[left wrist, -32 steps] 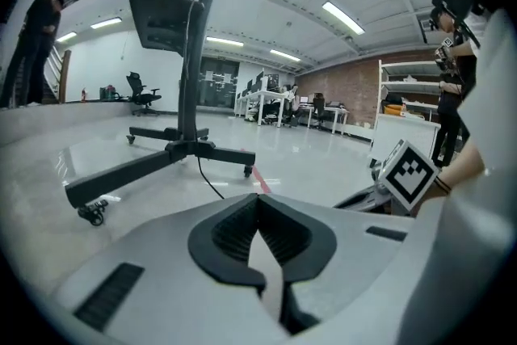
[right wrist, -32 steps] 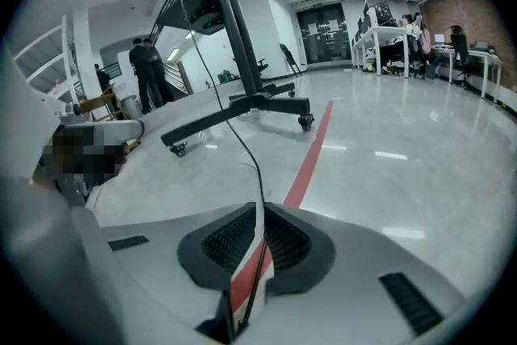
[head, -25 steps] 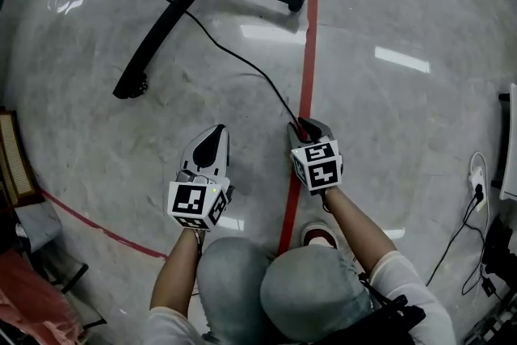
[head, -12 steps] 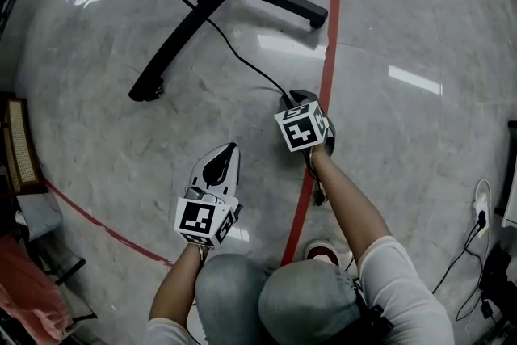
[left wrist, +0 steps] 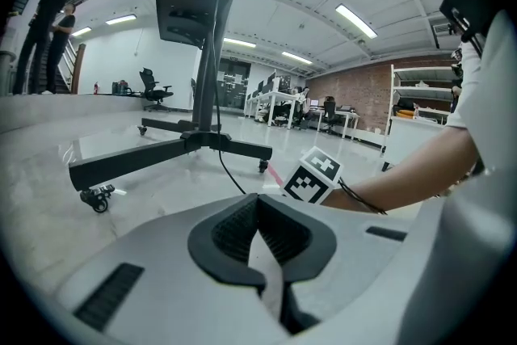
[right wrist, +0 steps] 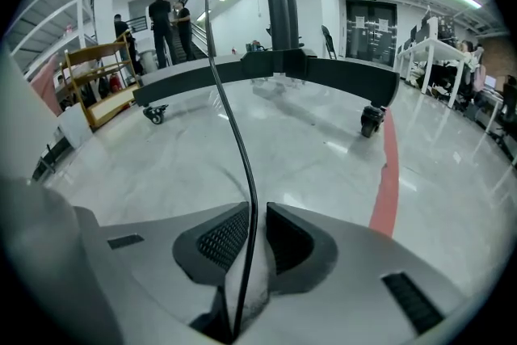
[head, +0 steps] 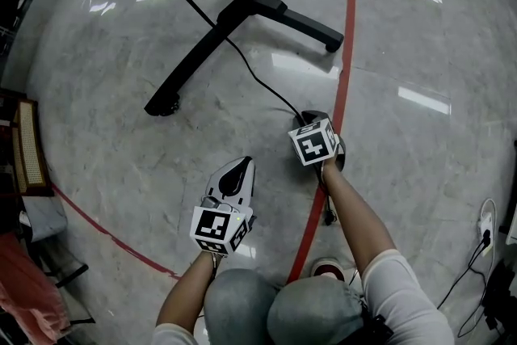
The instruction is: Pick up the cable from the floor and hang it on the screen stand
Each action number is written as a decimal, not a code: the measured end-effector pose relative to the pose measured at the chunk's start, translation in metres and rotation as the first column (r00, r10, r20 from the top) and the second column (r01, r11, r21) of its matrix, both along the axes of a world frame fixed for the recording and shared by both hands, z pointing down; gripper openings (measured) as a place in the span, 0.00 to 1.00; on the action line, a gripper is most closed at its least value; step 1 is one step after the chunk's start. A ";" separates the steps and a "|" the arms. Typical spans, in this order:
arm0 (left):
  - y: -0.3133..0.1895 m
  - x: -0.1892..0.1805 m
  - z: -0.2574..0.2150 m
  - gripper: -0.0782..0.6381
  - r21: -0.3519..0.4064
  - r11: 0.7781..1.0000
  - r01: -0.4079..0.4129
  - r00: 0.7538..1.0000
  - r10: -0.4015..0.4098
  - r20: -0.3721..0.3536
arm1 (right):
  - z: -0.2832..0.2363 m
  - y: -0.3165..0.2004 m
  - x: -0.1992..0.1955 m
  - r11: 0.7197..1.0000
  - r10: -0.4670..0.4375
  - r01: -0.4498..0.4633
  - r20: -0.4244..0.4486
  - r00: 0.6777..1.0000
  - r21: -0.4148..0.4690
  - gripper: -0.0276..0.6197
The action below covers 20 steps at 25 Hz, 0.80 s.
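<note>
Right gripper (right wrist: pixel 254 226): jaws clamped on the black cable (right wrist: pixel 233 125), centre-right of the head view, beside the red floor line (head: pixel 346 52). Cable runs toward the screen stand (head: pixel 242 0), upper centre. Left gripper (left wrist: pixel 258 234): jaws together, nothing between them, lower centre.

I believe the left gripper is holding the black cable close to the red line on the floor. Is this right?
No. The right gripper holds the black cable close to the red line, as the right gripper view shows; the left gripper is shut, empty.
</note>
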<state>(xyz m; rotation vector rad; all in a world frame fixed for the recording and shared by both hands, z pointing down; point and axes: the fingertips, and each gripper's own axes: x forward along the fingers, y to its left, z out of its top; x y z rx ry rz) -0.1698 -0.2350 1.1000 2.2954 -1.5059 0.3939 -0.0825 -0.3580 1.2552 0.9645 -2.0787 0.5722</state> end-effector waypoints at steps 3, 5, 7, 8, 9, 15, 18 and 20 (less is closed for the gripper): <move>-0.001 0.002 0.003 0.11 -0.003 1.000 -0.007 1.000 0.007 -0.003 | 0.000 0.000 -0.001 1.000 -0.026 0.026 -0.017 1.000 0.013 0.16; -0.001 0.003 0.005 0.11 -0.008 1.000 -0.010 1.000 0.010 -0.006 | 0.001 0.001 -0.003 0.999 -0.045 0.046 -0.028 0.999 0.015 0.15; -0.001 0.004 0.007 0.11 -0.014 1.000 -0.009 1.000 0.009 -0.009 | 0.001 0.001 -0.003 0.998 -0.055 0.055 -0.039 0.998 0.020 0.13; -0.001 0.004 0.007 0.11 -0.015 1.000 -0.009 1.000 0.009 -0.009 | 0.000 0.001 -0.003 0.998 -0.054 0.056 -0.046 0.997 0.024 0.12; 0.000 0.004 0.007 0.11 -0.015 1.000 -0.010 1.000 0.010 -0.008 | 0.001 0.000 -0.002 0.998 -0.053 0.054 -0.050 0.997 0.028 0.10; 0.000 0.005 0.004 0.11 -0.011 1.000 -0.019 1.000 0.019 0.005 | -0.006 0.000 0.003 1.000 -0.012 0.012 0.011 1.000 0.024 0.09; -0.001 0.003 0.002 0.11 -0.009 1.000 -0.009 1.000 0.009 0.001 | -0.017 -0.001 0.005 0.999 0.012 -0.015 0.072 0.997 0.038 0.09; -0.004 0.002 -0.003 0.11 -0.006 1.000 -0.006 1.000 0.006 0.003 | -0.030 -0.003 0.005 0.998 0.025 -0.032 0.133 0.991 0.052 0.09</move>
